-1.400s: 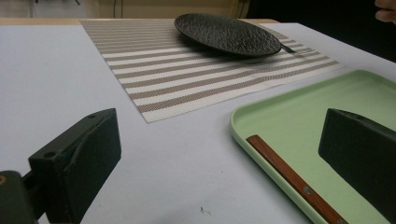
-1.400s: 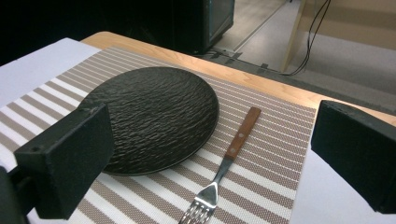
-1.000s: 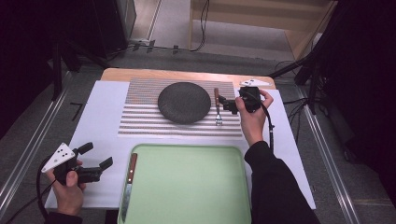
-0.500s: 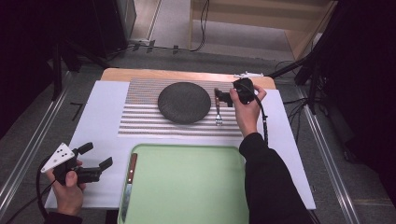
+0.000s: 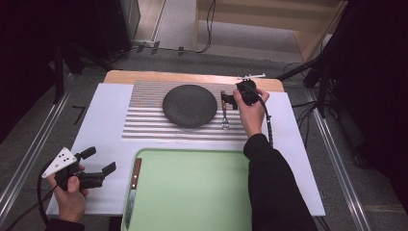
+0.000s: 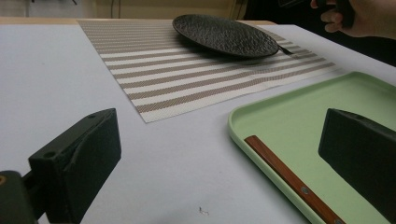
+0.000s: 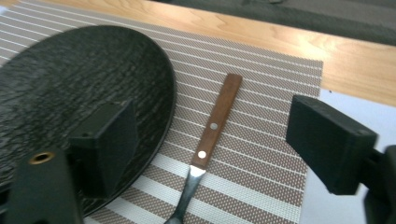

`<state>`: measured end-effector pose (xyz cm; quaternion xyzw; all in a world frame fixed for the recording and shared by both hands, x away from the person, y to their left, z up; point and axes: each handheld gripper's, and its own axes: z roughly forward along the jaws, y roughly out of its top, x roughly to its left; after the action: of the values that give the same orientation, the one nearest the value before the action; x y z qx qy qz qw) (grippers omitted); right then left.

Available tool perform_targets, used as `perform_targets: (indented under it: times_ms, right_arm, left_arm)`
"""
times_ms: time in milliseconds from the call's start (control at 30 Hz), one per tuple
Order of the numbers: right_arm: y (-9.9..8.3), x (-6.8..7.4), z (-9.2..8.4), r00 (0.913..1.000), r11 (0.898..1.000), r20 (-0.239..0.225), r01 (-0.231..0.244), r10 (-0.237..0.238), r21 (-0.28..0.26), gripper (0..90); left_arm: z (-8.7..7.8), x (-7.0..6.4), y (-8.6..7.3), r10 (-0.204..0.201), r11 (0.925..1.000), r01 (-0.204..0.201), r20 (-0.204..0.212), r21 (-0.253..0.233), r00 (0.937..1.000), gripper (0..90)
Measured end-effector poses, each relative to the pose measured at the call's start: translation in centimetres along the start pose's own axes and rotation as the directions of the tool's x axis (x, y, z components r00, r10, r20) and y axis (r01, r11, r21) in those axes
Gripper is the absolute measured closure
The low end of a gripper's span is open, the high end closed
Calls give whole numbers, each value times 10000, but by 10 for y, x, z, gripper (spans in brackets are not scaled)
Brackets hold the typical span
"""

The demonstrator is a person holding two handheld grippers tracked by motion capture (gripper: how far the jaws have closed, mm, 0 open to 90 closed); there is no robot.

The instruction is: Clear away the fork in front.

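The white table cover (image 5: 103,113) spreads under everything I work on. Nearest me lies the green tray (image 5: 192,192), and along its left rim rests a knife (image 5: 132,190) with a wooden handle and its blade pointing toward me. Past the tray, the striped mat (image 5: 144,118) stretches across the far half of the table, and on it sits the dark round plate (image 5: 189,105) — textured, matte, right of the mat's middle. Just right of the plate, on the same mat, lies the fork (image 5: 224,115), its wooden handle pointing away from me and its metal end toward me; handle and plate rim are close but apart.

My right gripper (image 5: 230,99) hangs over the far end of the fork, and in the right gripper view the handle (image 7: 215,123) lies between my two black jaws with clear mat on either side. Those jaws have just been closing, yet they are not pressing on the handle — spread, gripping nothing. The left jaw overlaps the plate's rim in that view.

My left gripper (image 5: 98,163) hovers at the near left corner, over bare white cover, just left of the tray and the knife. Its jaws stand wide apart with nothing between them.
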<state>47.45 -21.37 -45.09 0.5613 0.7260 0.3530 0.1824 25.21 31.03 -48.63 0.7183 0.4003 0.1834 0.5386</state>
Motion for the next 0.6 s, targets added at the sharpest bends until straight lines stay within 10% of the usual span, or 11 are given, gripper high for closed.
perform_targets:
  times_ms: [600]
  right_arm:
    - [2,6,29,9995,9874,267,-196,156,1573,530]
  left_arm:
    - [0,0,0,-25,10000,25,38,15,10000,0]
